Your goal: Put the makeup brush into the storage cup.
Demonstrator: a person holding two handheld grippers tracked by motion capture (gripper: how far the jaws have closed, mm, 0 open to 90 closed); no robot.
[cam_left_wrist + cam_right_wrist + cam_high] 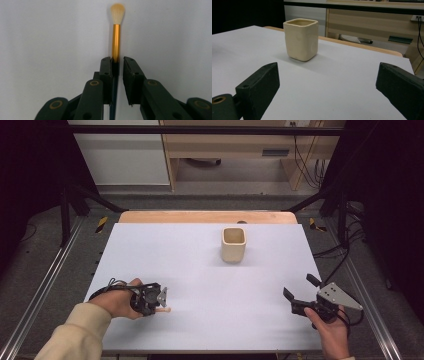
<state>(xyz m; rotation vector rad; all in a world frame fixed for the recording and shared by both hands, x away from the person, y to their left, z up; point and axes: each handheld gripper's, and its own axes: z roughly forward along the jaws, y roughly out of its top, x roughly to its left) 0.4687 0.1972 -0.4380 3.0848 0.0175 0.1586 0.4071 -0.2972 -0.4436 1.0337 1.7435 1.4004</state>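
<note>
The left tool [117, 62] is lying low on the white tabletop [200, 265], its jaws drawn in around a makeup brush [116, 37]. The brush's dark handle is running back between the two jaws and lying against one of them, while a thin gap is still showing on the other side, so whether both pads are pressing on it cannot be told. Ahead of the jaw tips the brush's gold ferrule is sticking straight out, ending in a pale, fluffy tuft farthest from the tool. In the high view the left tool [159, 301] is sitting in the person's left hand [120, 301], with the brush's tuft end peeking out just past it.

The right tool [299, 290] is resting in the right hand [330, 330], its jaws spread wide with nothing between them. Well ahead of it, a cream square cup [301, 39] is standing upright on the tabletop, framed between the two jaws in the right gripper view.
</note>
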